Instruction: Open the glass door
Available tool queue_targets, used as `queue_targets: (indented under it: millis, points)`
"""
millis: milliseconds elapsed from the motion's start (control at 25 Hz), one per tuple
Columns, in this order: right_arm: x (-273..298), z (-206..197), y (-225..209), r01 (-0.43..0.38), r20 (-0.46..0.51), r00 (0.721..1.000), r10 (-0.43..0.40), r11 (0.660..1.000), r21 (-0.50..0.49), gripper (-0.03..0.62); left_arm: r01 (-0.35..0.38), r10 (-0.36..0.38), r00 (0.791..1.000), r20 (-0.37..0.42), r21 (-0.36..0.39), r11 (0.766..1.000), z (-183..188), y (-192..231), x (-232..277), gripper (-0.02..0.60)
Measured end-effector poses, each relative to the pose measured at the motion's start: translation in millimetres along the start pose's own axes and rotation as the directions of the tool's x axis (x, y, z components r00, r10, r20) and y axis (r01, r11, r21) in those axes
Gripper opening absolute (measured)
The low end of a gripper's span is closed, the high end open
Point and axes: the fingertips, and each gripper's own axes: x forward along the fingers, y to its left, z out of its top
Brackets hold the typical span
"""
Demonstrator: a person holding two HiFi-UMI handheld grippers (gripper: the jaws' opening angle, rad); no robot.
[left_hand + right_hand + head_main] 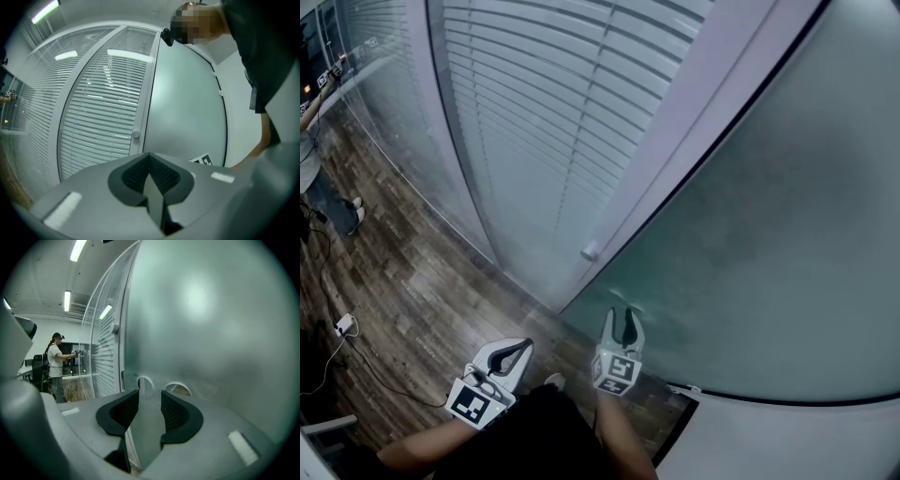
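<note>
The frosted glass door filled the right of the head view, beside a panel of slatted blinds. The right gripper sat at the door's near edge, jaws apart, with the edge in the gap between them and the pads not pressing it. The left gripper was held level over the wood floor — jaws together, empty.
</note>
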Motion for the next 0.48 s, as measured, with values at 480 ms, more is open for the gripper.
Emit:
queue_targets:
  millis: [480]
  points:
    - [19, -10, -11, 0.043, 0.007, 0.999, -0.043, 0.999, 0.018, 0.149, -0.033, 0.033, 0.999, -0.007, 0.043, 0.999, -14, 5, -2, 0.0]
